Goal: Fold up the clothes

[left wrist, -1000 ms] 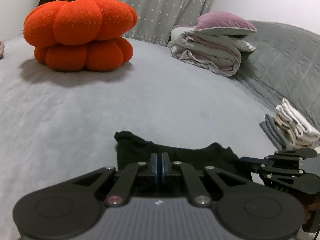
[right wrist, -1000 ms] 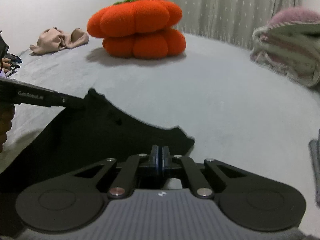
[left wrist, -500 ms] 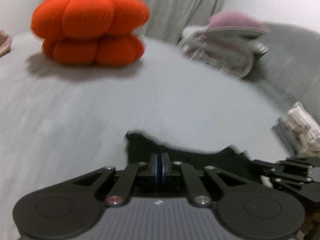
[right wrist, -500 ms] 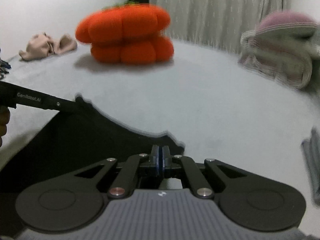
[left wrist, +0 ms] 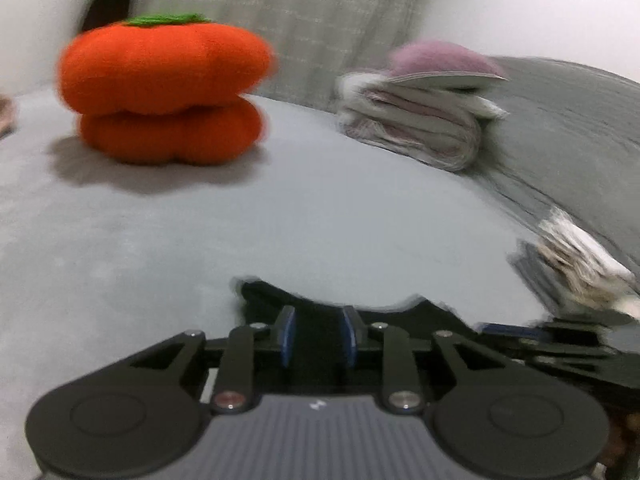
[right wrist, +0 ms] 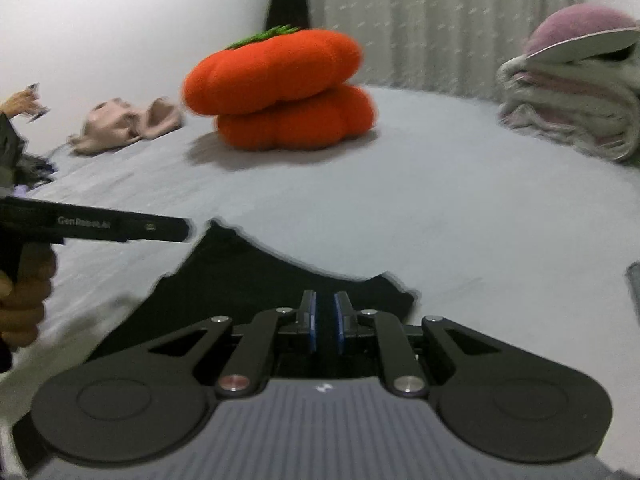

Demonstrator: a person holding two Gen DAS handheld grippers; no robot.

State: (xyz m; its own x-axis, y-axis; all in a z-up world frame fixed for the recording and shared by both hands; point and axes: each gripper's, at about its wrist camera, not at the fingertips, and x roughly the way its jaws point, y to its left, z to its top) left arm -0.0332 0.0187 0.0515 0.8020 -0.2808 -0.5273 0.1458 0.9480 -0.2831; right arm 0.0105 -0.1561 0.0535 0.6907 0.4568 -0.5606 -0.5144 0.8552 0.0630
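A black garment (right wrist: 256,280) lies flat on the grey bed (right wrist: 440,216), its near part running under both tools. The left hand-held gripper (left wrist: 316,336) sits low over the garment's far edge with its blue-padded fingers (left wrist: 287,336) spread apart and nothing between them; black cloth shows in the gap below. The right hand-held gripper (right wrist: 323,326) is just beside the garment's right corner, its pads (right wrist: 312,326) parted by a narrow gap, gripping nothing. In the right wrist view the left tool reaches in from the left as a dark bar, with a person's hand (right wrist: 24,300) wrapped around its handle. In the left wrist view the right tool shows blurred at the lower right edge. Well beyond the garment an orange pumpkin cushion (left wrist: 164,92) sits on the bed near a grey curtain (left wrist: 320,20). To its right a folded quilt (left wrist: 420,120) carries a purple pillow (left wrist: 440,60). A small stack of folded clothes (left wrist: 576,268) lies at the bed's right side, and a crumpled beige cloth (right wrist: 124,126) lies at the far left.
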